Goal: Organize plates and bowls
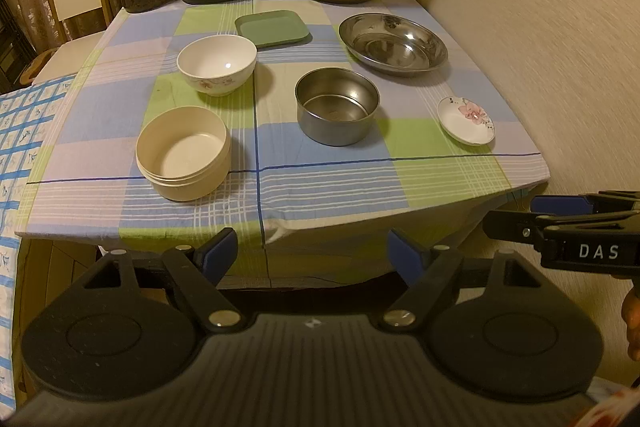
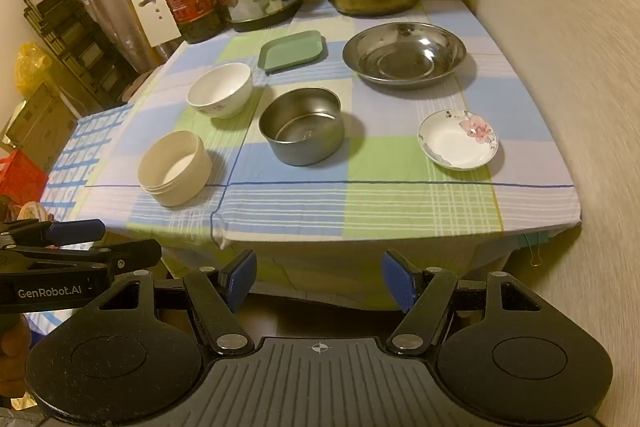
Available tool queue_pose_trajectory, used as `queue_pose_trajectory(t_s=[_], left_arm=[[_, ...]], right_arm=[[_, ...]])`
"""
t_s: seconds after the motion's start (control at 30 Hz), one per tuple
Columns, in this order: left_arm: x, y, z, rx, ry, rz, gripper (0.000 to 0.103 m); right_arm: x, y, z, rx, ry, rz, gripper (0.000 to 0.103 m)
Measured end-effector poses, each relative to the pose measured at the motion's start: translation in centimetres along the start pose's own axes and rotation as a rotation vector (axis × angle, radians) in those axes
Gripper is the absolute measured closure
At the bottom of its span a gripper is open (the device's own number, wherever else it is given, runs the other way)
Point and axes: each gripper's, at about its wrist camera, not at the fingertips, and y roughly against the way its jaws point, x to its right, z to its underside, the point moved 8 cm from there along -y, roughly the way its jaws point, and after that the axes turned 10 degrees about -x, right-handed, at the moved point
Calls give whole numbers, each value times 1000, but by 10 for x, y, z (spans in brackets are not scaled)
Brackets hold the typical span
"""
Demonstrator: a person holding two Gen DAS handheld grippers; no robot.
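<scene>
Checked tablecloth (image 1: 320, 183) carries the steel bowl (image 1: 337, 106), well beyond both grippers' spread, empty fingers (image 1: 218, 251).

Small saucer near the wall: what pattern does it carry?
A pink flower on white, clearest in the right wrist view.

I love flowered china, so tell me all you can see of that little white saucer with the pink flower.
The small saucer is round, shallow and glossy white, likely ceramic, with a pink blossom and dark sprigs painted toward its far rim. It looks empty and sits upright, flat on the checked tablecloth, near the wall side of the table. It stands alone: the steel bowl and the wide steel dish are apart from it, and nothing touches it.
</scene>
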Motion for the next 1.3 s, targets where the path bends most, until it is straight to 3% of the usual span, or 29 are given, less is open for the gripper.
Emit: queue_pose_trajectory(t_s=[1.3], left_arm=[[2, 6, -1, 8, 0, 4, 22]], right_arm=[[0, 5, -2, 8, 5, 4, 34]])
